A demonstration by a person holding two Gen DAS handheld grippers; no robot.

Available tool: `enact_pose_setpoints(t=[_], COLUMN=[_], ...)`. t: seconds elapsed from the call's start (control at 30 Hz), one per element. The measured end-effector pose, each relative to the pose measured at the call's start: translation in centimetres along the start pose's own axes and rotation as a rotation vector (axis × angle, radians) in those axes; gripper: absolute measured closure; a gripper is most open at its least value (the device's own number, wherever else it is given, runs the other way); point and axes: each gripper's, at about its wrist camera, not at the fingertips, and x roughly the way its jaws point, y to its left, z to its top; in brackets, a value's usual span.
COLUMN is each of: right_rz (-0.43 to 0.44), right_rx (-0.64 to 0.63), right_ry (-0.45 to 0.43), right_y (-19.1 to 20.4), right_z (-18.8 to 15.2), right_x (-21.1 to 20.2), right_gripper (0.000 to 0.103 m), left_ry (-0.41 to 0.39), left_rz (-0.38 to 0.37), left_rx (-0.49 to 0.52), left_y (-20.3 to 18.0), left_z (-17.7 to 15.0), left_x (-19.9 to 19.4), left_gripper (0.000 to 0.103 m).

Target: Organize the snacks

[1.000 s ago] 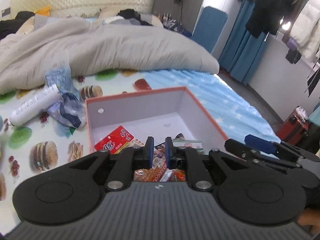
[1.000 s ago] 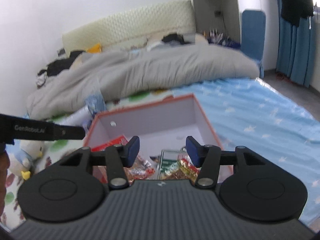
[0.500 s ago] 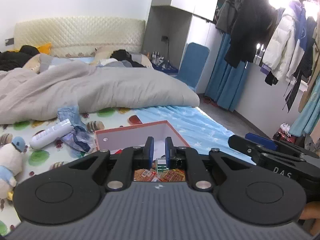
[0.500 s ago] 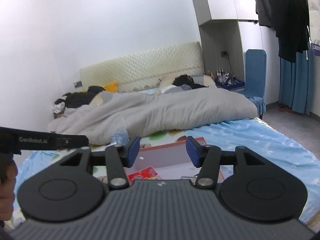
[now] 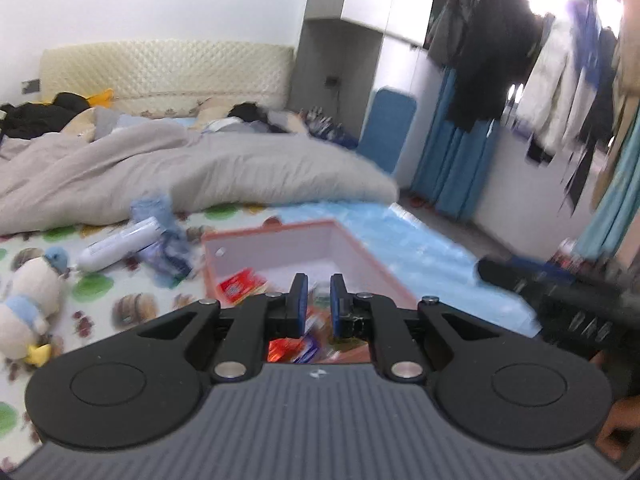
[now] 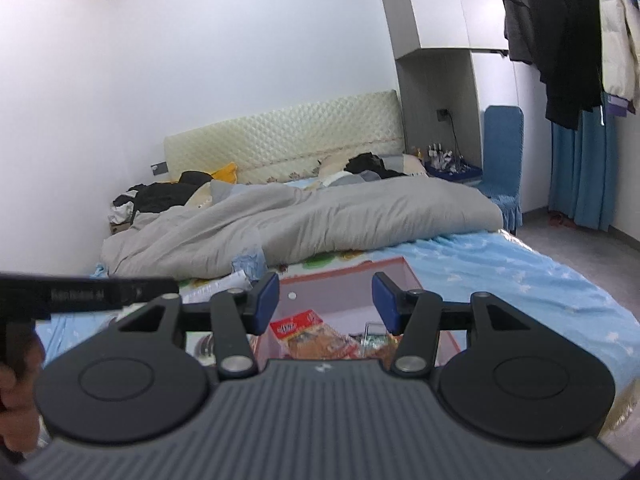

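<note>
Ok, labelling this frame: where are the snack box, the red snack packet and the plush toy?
snack box (image 5: 352, 246): left wrist view, inner right wall.
red snack packet (image 5: 240, 285): left wrist view, packet's middle.
plush toy (image 5: 28, 300): left wrist view, its white body.

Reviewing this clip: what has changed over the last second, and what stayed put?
Both claws rose and tipped up away from the box, so the room fills more of both views; since half a second ago the left wrist view has dipped slightly back toward it. Nothing was gripped or released. Unchanged: left claw nearly closed and empty, right claw open and empty, snack packets inside the box.
</note>
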Motion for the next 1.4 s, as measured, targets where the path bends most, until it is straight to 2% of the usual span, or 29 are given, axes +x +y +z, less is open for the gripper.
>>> enact_pose_setpoints(t=[0.23,0.43,0.5,0.53,0.57,0.6,0.63,0.67,0.7,0.73,0.77,0.8,0.83,1.0,1.4], right_rz=[-0.031,-0.086,-0.07,-0.072,-0.079,-0.086,-0.088,-0.087,-0.086,-0.09,-0.095,-0.097,-0.1,-0.104,-0.107], right_rx=[0.044,0.018,0.037,0.031,0.017,0.004,-0.005,-0.008,-0.009,-0.005,0.006,0.021,0.036,0.044,0.033], right_ry=[0.053,0.084,0.086,0.086,0.083,0.081,0.081,0.081,0.08,0.081,0.075,0.071,0.075,0.079,0.074], right_y=[-0.6,0.0,-0.3,-0.2,-0.1,0.0,0.0,0.1,0.0,0.0,-0.2,-0.3,-0.6,-0.8,-0.3], right_z=[-2.8,-4.5,-4.6,-4.6,-4.6,-4.7,-4.7,-4.7,-4.8,-4.8,-4.9,-4.9,-5.0,-5.1,-4.9], right_x=[-1.5,-2.1,-2.2,-2.1,-2.0,-2.0,-1.9,-1.9,-1.9,-1.9,-2.0,-2.0,-2.0,-2.1,-2.3], right_gripper=[0.048,0.048,0.048,0.048,0.048,0.048,0.048,0.045,0.038,0.016,0.005,0.003,0.0,0.0,0.0], left_ry=[0.05,0.072,0.079,0.086,0.095,0.096,0.092,0.085,0.079,0.072,0.061,0.048,0.036,0.03,0.04], left_rz=[0.008,0.01,0.001,0.003,0.007,0.012,0.023,0.036,0.037,0.036,0.046,0.057,0.064,0.066,0.053], left_rx=[-0.03,-0.017,-0.025,-0.03,-0.03,-0.025,-0.023,-0.02,-0.01,-0.001,0.003,0.007,0.013,0.023,0.013], left_y=[0.2,-0.1,0.2,0.3,0.4,0.4,0.5,0.5,0.4,0.4,0.3,0.3,0.2,-0.4,-0.8], left_z=[-3.6,-4.8,-4.9,-4.9,-4.9,-5.0,-4.8,-4.7,-4.6,-4.5,-4.4,-4.3,-4.2,-3.8,-3.8], left_x=[-0.6,-0.7,-0.4,-0.2,0.0,0.1,0.2,0.3,0.3,0.2,0.1,0.0,-0.1,-0.4,-0.9], left_gripper=[0.09,0.09,0.089,0.085,0.069,0.048,0.04,0.026,0.017,0.014,0.01,0.006,0.005,0.001,0.0])
